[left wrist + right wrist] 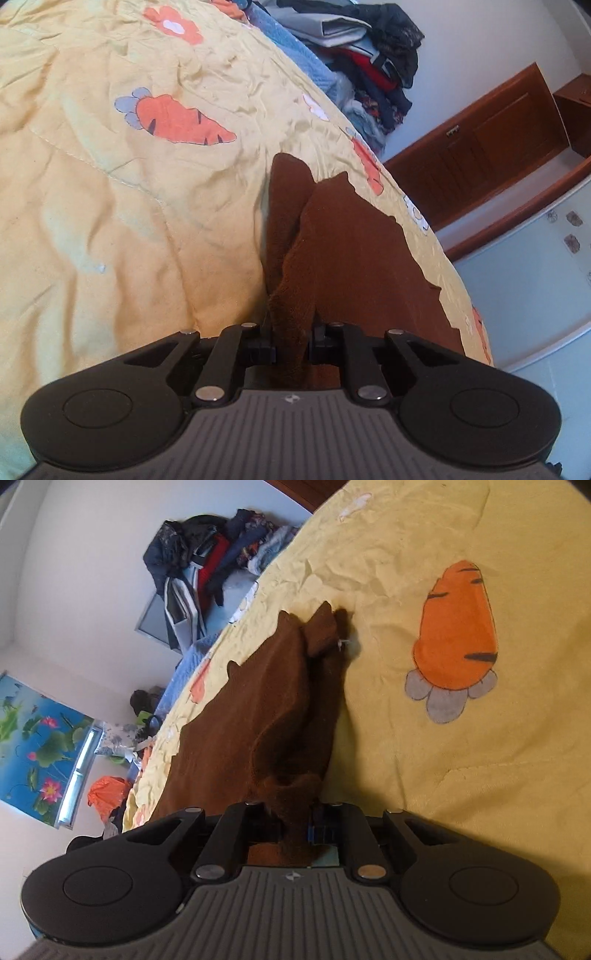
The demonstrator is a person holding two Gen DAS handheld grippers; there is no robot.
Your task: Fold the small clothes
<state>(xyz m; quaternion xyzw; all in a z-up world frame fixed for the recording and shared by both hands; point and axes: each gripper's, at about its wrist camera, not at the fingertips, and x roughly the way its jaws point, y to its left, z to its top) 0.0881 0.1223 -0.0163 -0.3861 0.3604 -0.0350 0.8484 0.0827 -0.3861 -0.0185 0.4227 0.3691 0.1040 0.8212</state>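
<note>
So far the fold looks barely started: the left gripper and right gripper each pinch an edge of the brown garment, lifted partly off the yellow bedspread (carrot-printed); creasing and laying flat remain.

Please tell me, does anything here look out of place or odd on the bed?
Mostly no. The brown cloth lies rumpled on the yellow quilt, with both tongs, left and right, shut on it. One small white bit, perhaps a tag, shows at its far edge. The clothes pile behind is untidy.
</note>
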